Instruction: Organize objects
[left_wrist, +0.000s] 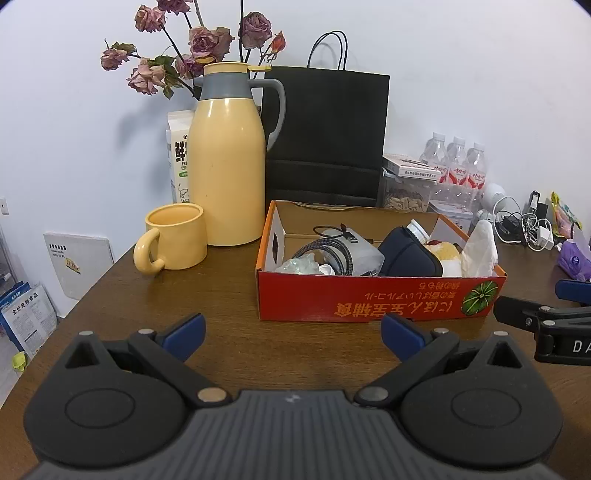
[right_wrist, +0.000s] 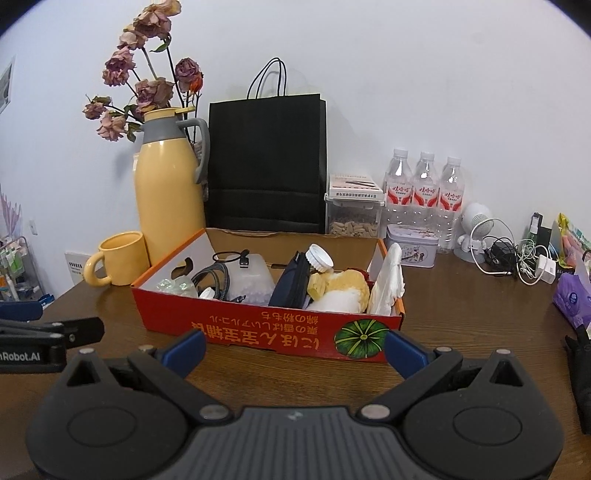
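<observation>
Both tools, left tool (left_wrist: 293, 334) and right tool (right_wrist: 295, 345), gape wide and empty above the dark wooden bench (left_wrist: 229, 325), facing the red cardboard box (right_wrist: 258, 330) of clutter mid-bench, beside the tall yellow thermos jug (left_wrist: 225, 177) and yellow mug (left_wrist: 177, 238).

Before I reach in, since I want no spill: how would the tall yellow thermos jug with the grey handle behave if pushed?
The tall yellow thermos jug stands upright and narrow, so a push near its top would probably tip it. Its glossy body looks slippery; the grey handle seems the safer hold. It may nudge the yellow mug standing close beside it.
</observation>
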